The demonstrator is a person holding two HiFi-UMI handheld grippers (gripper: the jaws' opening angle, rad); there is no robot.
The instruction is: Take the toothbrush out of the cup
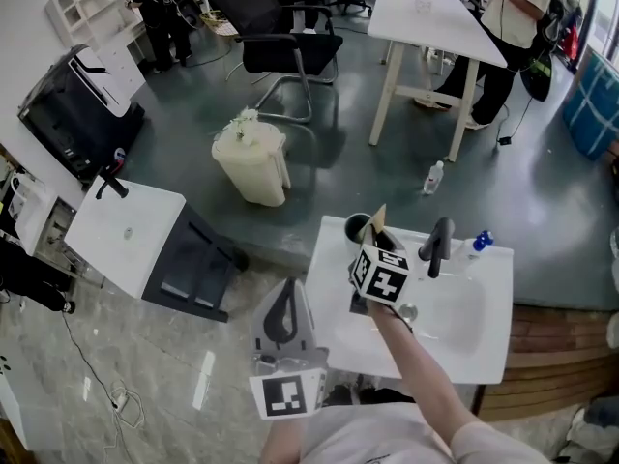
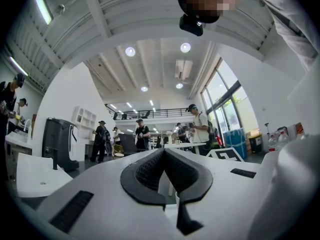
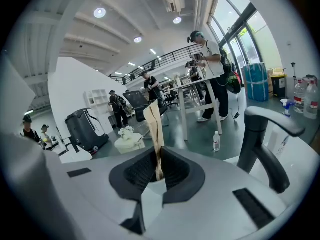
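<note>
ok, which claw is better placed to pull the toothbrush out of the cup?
Right. The right claw is shut on the wrapped toothbrush, right at the cup on the sink. The left claw is shut with nothing in it, and sits off the sink's near left edge.

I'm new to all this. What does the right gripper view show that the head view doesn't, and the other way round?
Only the right gripper view: a close look at how the right gripper has its jaws pinched on the toothbrush in its brown wrapper, plus the ceiling lights.
Only the head view: the cup at the sink corner, the left gripper held off to the side, and the person's arm.
Both: the faucet, the bottle on the floor and the bin.
</note>
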